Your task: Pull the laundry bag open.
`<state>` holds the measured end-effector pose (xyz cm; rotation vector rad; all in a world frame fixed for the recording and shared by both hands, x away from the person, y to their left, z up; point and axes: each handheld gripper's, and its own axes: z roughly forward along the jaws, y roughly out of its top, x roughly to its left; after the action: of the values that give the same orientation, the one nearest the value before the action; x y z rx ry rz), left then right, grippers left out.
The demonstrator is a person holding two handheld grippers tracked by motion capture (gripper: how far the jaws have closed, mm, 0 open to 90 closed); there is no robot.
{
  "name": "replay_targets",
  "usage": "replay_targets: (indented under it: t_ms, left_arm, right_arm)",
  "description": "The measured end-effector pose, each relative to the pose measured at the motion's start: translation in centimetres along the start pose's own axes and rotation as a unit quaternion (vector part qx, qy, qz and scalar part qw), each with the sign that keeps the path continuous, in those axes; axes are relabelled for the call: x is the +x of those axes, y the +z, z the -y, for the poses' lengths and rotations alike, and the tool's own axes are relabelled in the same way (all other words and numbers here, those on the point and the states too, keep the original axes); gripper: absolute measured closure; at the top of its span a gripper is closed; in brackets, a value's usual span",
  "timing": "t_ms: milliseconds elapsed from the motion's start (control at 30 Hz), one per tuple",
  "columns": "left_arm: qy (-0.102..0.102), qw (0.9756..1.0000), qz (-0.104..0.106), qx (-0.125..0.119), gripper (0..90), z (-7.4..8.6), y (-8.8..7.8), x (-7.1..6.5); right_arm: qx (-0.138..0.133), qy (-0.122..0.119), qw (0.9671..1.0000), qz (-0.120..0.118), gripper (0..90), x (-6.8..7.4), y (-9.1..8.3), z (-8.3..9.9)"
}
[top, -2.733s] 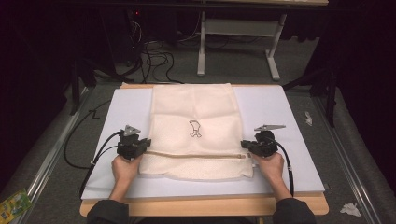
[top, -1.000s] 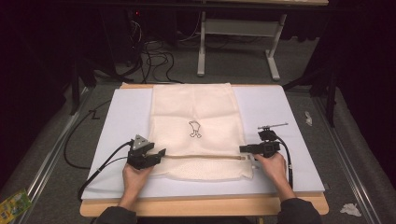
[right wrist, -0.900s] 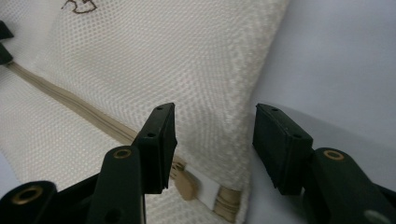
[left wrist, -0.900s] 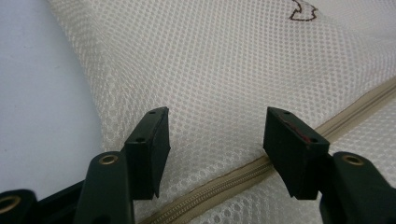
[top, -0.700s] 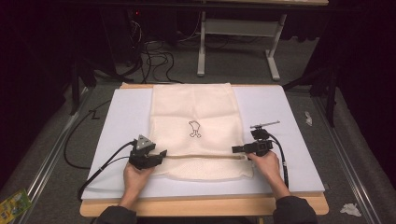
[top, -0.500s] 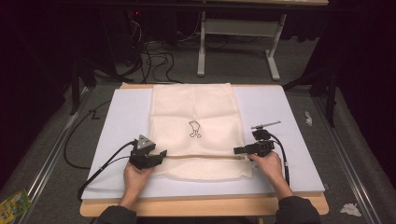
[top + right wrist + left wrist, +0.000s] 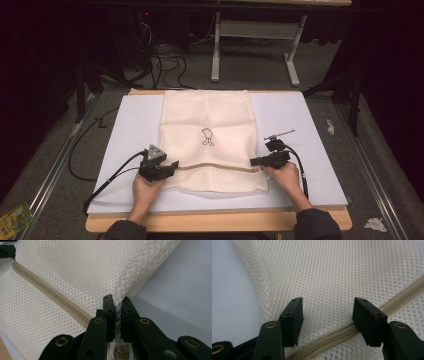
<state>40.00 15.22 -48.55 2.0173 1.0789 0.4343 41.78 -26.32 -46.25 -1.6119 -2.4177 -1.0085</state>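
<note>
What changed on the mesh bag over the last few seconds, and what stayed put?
The left gripper moved inward from the bag's left edge onto the mesh bag, jaws open over the zipper. The right gripper edged inward and has just been closing, pinching a fold of mesh at the right edge. The bag stayed flat on the white board.

Cream mesh laundry bag (image 7: 207, 137) — flat on the white board (image 7: 300, 125), zipper (image 7: 215, 166) crossing its near end.
</note>
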Motion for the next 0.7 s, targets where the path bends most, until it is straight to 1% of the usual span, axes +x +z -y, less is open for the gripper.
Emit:
replay_targets:
  t_ms: [100, 200, 267, 300, 400, 467, 533, 700]
  left_arm:
    - [0.000, 1.0000, 0.001, -0.001, 42.2, 0.0, 0.0, 0.0]
    - [-0.001, 1.0000, 0.003, -0.004, 42.5, 0.0, -0.1, 0.0]
    - [-0.006, 0.9999, 0.008, -0.004, 43.4, -0.1, -0.1, 0.0]
    - [-0.009, 0.9999, 0.010, -0.005, 43.6, -0.1, -0.2, 0.0]
    - [-0.014, 0.9997, 0.016, -0.008, 44.0, -0.2, -0.3, 0.0]
    - [-0.012, 0.9998, 0.016, -0.007, 44.1, -0.3, -0.4, 0.0]
    - [-0.017, 0.9997, 0.018, -0.010, 44.3, -0.5, -0.7, 0.0]
    - [-0.020, 0.9994, 0.024, -0.017, 44.3, -0.9, -1.5, 0.1]
  right_arm:
    - [-0.007, -0.002, 1.0000, -0.005, 88.0, -0.1, -0.4, 0.1]
    - [-0.023, -0.003, 0.9997, -0.010, 88.3, -0.1, -1.0, 0.1]
    - [-0.034, -0.002, 0.9993, -0.015, 88.5, -0.1, -1.5, 0.2]
    - [-0.040, -0.008, 0.9990, -0.017, 88.5, -0.2, -1.7, 0.2]
    - [-0.052, -0.003, 0.9983, -0.026, 88.6, -0.3, -2.2, 0.3]
    - [-0.060, 0.001, 0.9976, -0.033, 88.6, -0.4, -2.5, 0.3]
    - [-0.067, 0.005, 0.9969, -0.041, 88.7, -0.5, -2.7, 0.3]
    - [-0.077, -0.002, 0.9962, -0.040, 88.6, -0.1, -3.0, 0.3]
